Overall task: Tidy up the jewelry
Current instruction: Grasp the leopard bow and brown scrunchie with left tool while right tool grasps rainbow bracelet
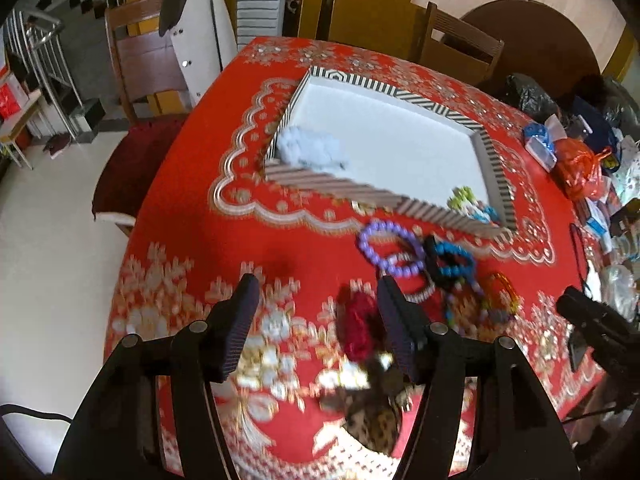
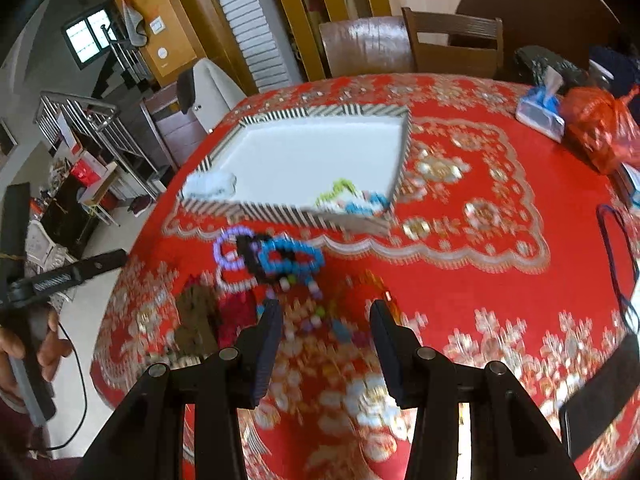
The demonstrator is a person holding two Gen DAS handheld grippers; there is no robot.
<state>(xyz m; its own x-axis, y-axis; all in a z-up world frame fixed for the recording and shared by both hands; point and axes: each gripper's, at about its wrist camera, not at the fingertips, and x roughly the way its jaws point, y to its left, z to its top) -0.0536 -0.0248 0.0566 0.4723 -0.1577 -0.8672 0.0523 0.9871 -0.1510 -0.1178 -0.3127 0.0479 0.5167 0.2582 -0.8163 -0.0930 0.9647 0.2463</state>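
A striped box [image 1: 344, 190] with a white inside sits on the red tablecloth [image 1: 192, 248]; it also shows in the right wrist view [image 2: 280, 214]. It holds a pale blue fluffy piece [image 1: 312, 148] and a green and blue bracelet [image 1: 470, 204]. Loose bracelets lie in front of it: purple [image 1: 390, 248], blue and black [image 1: 450, 262], a multicoloured one [image 1: 486, 300], a red scrunchie [image 1: 360, 326] and a brown leopard one [image 1: 372, 420]. My left gripper [image 1: 316, 288] is open above the cloth, left of the pile. My right gripper [image 2: 326, 312] is open over a blurred multicoloured bracelet [image 2: 320, 322].
Wooden chairs [image 1: 148, 68] stand around the table, one with a white coat [image 1: 208, 36]. A tissue pack [image 2: 540, 112], an orange bag [image 2: 600, 132] and other clutter sit at the right. A black cable [image 2: 618, 264] lies near the right edge. The table edge drops to white floor [image 1: 52, 240].
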